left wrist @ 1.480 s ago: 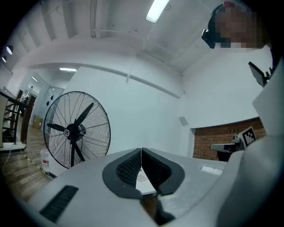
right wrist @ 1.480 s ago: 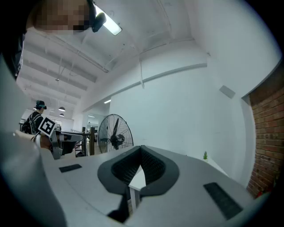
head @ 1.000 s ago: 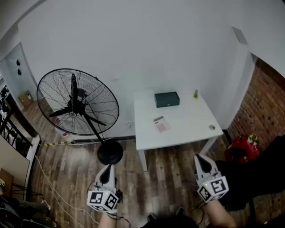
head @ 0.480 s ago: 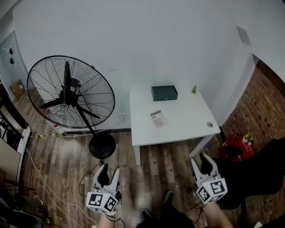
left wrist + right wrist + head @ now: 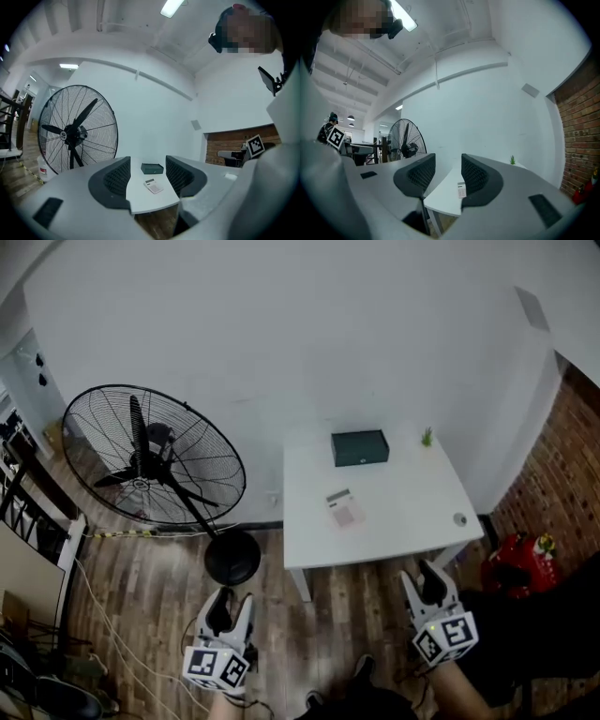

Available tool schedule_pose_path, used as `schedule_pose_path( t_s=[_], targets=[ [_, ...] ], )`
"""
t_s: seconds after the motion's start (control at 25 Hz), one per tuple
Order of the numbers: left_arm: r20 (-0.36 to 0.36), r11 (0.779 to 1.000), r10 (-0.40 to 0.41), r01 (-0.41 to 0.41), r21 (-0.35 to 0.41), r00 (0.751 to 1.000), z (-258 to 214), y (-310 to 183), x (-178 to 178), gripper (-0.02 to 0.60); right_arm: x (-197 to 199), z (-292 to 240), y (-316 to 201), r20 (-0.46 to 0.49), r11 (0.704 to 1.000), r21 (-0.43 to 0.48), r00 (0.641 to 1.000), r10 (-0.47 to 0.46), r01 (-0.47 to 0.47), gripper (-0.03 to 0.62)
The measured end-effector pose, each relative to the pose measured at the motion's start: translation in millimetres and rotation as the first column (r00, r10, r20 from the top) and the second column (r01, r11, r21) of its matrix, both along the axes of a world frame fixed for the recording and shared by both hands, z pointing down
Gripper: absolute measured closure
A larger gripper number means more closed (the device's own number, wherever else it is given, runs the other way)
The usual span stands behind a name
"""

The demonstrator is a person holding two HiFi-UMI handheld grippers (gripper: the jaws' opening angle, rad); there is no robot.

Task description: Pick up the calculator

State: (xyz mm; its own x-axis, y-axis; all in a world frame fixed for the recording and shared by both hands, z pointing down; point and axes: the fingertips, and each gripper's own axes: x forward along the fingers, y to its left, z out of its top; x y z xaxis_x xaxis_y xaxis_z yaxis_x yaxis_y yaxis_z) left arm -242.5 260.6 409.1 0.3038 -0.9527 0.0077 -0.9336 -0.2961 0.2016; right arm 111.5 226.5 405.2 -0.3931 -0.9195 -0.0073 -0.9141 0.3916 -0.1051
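The calculator (image 5: pixel 343 508) lies flat near the middle of a white table (image 5: pixel 403 502). It also shows in the left gripper view as the calculator (image 5: pixel 153 186), far off between the jaws, and in the right gripper view as the calculator (image 5: pixel 461 190). My left gripper (image 5: pixel 230 601) hangs over the wooden floor, short of the table's front left corner. It is open and empty, its jaws having just been opening. My right gripper (image 5: pixel 424 579) is near the table's front right leg. It is open and empty too; its jaws have just opened, then drawn in slightly.
A dark green box (image 5: pixel 360 447) and a tiny plant (image 5: pixel 427 437) stand at the table's back edge, and a small round object (image 5: pixel 459 518) sits at its right edge. A large floor fan (image 5: pixel 155 460) stands left of the table. Cables trail across the floor; red objects (image 5: pixel 520 563) lie by the brick wall.
Both grippers' jaws were shut a second ago and now stand apart. Both grippers have edged forward toward the table's front edge.
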Motion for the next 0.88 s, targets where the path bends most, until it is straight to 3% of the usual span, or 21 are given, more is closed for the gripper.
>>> schedule_pose_path(
  t_s=[0.52,0.88],
  targets=[
    [0.025,0.999,-0.052,0.052,0.0,0.998,-19.4,-75.6,100.0,0.357,76.7,-4.2,-98.2,0.049,0.993,0.01,0.992,-0.114,0.114,0.439],
    [0.028,0.998,-0.063,0.064,-0.022,0.998,-11.1,-108.2,121.3,0.357,97.4,8.7,-135.7,0.045,0.991,-0.018,0.99,-0.134,0.135,0.441]
  ],
)
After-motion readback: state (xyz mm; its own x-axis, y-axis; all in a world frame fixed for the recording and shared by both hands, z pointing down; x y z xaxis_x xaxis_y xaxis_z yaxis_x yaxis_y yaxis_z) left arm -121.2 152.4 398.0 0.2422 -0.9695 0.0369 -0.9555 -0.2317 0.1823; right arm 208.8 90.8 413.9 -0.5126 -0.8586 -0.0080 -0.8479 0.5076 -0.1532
